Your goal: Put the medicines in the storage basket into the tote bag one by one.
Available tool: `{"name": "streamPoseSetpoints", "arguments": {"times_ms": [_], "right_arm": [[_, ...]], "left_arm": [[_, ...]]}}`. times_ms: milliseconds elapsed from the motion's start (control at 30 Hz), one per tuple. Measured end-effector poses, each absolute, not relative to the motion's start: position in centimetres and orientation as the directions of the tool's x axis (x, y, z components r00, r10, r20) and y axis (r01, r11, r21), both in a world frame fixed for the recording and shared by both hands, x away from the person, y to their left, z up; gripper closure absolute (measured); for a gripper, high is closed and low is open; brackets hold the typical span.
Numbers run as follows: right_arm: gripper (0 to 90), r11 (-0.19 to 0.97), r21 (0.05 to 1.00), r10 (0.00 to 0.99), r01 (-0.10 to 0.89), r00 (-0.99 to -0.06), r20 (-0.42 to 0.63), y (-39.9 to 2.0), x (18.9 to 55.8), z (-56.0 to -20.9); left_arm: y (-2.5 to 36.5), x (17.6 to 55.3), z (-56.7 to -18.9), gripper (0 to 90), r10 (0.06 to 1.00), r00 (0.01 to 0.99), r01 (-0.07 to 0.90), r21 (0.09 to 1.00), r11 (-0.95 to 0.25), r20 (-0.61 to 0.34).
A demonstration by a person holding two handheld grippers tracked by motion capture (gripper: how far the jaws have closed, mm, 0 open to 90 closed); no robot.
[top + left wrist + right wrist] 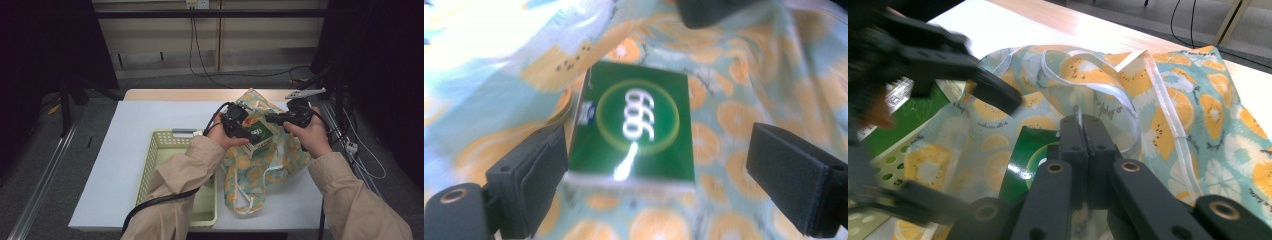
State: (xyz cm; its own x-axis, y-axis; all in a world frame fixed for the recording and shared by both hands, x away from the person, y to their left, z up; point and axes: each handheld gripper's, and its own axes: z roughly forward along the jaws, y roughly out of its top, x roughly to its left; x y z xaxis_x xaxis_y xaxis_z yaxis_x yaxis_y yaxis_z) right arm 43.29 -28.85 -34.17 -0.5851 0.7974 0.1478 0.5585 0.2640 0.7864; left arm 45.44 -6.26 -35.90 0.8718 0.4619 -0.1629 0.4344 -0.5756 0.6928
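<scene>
A green box (258,133) with a white ringed logo lies flat on the opening of a fruit-print fabric bag (260,170). In the left gripper view the green box (634,125) sits between the wide-apart jaws of my left gripper (659,182), and neither pad touches it. My left gripper (244,131) hovers just over the box. My right gripper (1082,129) is shut on the bag's white-trimmed rim (1108,90), beside the green box (1025,160). From above, the right gripper (278,119) holds the bag's far edge up.
A pale yellow slotted basket (165,150) stands left of the bag on the white table (120,165). Cables trail from both grippers. A wooden strip (190,94) borders the table's far edge.
</scene>
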Motion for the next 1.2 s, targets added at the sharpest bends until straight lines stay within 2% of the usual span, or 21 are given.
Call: {"name": "streamPoseSetpoints", "arguments": {"times_ms": [267,667,800,833,900,1200], "right_arm": [[89.5,0.269,0.777,0.801,0.569,-0.58,0.147,-28.4,43.0,-34.8],[89.6,0.28,0.772,0.804,0.571,-0.579,0.137,-27.9,42.6,-35.1],[89.5,0.284,0.77,0.803,0.571,-0.581,0.134,-27.7,42.6,-35.2],[89.5,0.285,0.77,0.802,0.57,-0.582,0.133,-27.6,42.6,-35.2],[89.5,0.29,0.77,0.801,0.569,-0.585,0.131,-27.4,42.6,-35.3],[89.5,0.287,0.768,0.797,0.573,-0.587,0.139,-26.9,42.7,-35.7]], "left_arm": [[-0.8,42.8,-34.5,9.3,0.479,0.872,0.418,0.66,-0.624,-0.099],[5.2,40.2,-34.9,9.4,0.573,0.819,0.453,0.659,-0.601,-0.04],[6.1,39.9,-35.3,9.0,0.616,0.788,0.477,0.65,-0.592,-0.017],[6.3,40.0,-35.5,8.7,0.605,0.795,0.485,0.652,-0.583,-0.05],[6.4,40.1,-35.5,8.2,0.619,0.783,0.491,0.664,-0.564,-0.054],[5.1,40.3,-36.6,7.2,0.697,0.715,0.564,0.641,-0.521,-0.062]]}}
